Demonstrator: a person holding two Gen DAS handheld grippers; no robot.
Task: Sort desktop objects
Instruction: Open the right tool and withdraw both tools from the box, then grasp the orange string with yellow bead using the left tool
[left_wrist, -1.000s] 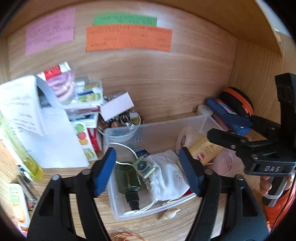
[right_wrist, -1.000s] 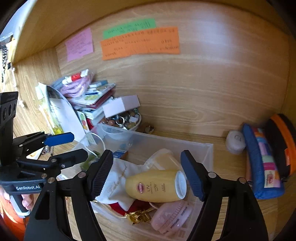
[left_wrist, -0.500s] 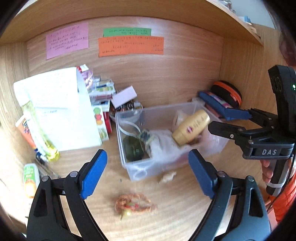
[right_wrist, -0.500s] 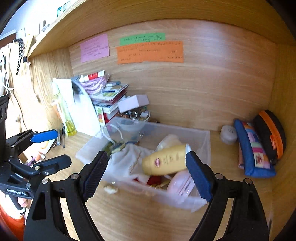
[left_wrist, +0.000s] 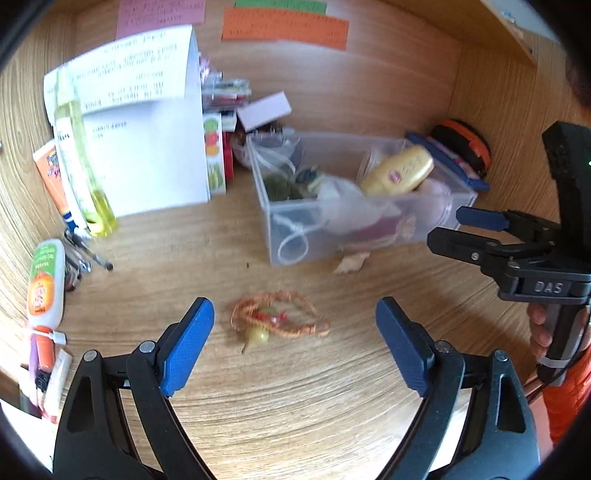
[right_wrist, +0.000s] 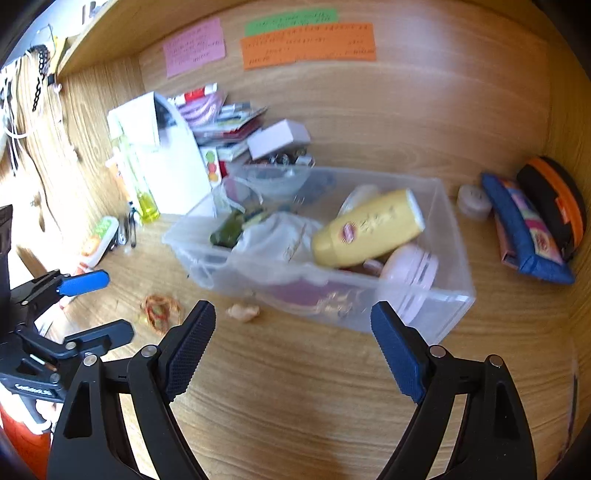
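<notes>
A clear plastic box (left_wrist: 369, 238) (right_wrist: 424, 295) stands on the wooden desk. It holds a yellow bottle (left_wrist: 399, 170) (right_wrist: 365, 229), a white cloth pouch (right_wrist: 273, 236), a pink round jar (right_wrist: 410, 269) and a green item with white cable. In front of the box lie an orange cord loop with a small yellow-green bead (left_wrist: 280, 321) (right_wrist: 160, 310) and a small beige scrap (left_wrist: 351, 260) (right_wrist: 243, 312). My left gripper (left_wrist: 293, 308) (right_wrist: 99, 302) hangs open just above the cord loop, empty. My right gripper (right_wrist: 292, 309) (left_wrist: 461, 229) is open and empty before the box's near wall.
White papers (left_wrist: 147, 129), a yellow-green bottle (left_wrist: 81, 166), a tube (left_wrist: 46, 284) and pens (left_wrist: 85, 254) crowd the left. Small boxes are stacked behind. A blue pouch (right_wrist: 524, 229), an orange-black case (right_wrist: 557, 199) and a small white jar (right_wrist: 472, 201) sit right. Wooden walls enclose the desk.
Both grippers have drawn back from over the box toward the front of the desk and sunk lower. Their jaws stand wider. The cord loop now lies between the left fingers.
</notes>
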